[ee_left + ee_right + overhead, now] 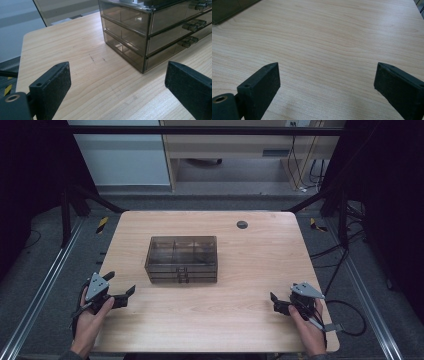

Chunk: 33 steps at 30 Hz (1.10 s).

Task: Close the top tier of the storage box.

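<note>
1. Drawer box (182, 259): a smoked see-through plastic unit stood near the middle of the surface (225, 320), a little left of centre. Its long axis ran left to right across my view, and the drawer fronts with their small handles (182, 275) faced my side.

2. Left tool (120, 291): I held it at the near left corner of the surface, jaws spread wide and gripping nothing. In the left gripper view the box (150, 32) lay ahead and to the right of the jaws, its near left corner closest, well apart from both pads. Three stacked drawer fronts showed there, with handles (193, 24) off toward the right edge.

3. Right tool (274, 303): I held it at the near right of the surface, jaws likewise wide apart and empty. In the right gripper view bare wood lay between the pads, with a dark corner of the box (227, 8) at the upper left, far off.

4. Governing relation: the box sat forward and inward of both tools. I judged the left tool somewhat nearer to it, though neither was close. The handles lay nearly mid-way between the two hands, so either tool would have had to travel forward and toward the centre line, meeting the drawer fronts square on.

5. Other item: a small round dark grommet (242, 224) sat in the surface beyond the box, toward the far edge.
</note>
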### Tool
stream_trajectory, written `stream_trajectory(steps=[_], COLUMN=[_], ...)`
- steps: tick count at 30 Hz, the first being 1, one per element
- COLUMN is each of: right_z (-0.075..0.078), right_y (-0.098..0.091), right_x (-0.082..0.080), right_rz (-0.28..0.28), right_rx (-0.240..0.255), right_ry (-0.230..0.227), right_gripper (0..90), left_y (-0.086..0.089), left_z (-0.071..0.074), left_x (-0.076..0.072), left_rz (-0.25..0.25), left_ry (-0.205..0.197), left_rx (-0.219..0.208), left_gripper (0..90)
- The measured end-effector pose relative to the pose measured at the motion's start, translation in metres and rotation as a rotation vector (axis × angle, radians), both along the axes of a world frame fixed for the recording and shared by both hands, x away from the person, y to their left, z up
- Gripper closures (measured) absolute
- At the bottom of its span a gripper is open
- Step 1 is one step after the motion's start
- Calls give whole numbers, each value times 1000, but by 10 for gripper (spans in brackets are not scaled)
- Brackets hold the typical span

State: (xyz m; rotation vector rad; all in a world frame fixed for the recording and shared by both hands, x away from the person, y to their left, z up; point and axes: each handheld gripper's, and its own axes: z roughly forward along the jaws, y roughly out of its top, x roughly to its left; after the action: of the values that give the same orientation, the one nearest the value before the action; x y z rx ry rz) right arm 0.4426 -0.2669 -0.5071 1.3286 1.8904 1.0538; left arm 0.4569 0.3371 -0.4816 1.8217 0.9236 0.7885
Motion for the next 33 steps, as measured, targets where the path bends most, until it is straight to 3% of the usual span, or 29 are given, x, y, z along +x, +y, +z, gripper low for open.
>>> stream_trajectory(steps=[33], right_z=[0], right_y=[0], right_x=[2], right_rz=[8], right_rx=[2], right_ry=[1], right_gripper=[72], left_y=[-2], left_z=[-15], left_x=[3], left_rz=[13], left_ry=[3], left_rx=[-34], left_gripper=[64])
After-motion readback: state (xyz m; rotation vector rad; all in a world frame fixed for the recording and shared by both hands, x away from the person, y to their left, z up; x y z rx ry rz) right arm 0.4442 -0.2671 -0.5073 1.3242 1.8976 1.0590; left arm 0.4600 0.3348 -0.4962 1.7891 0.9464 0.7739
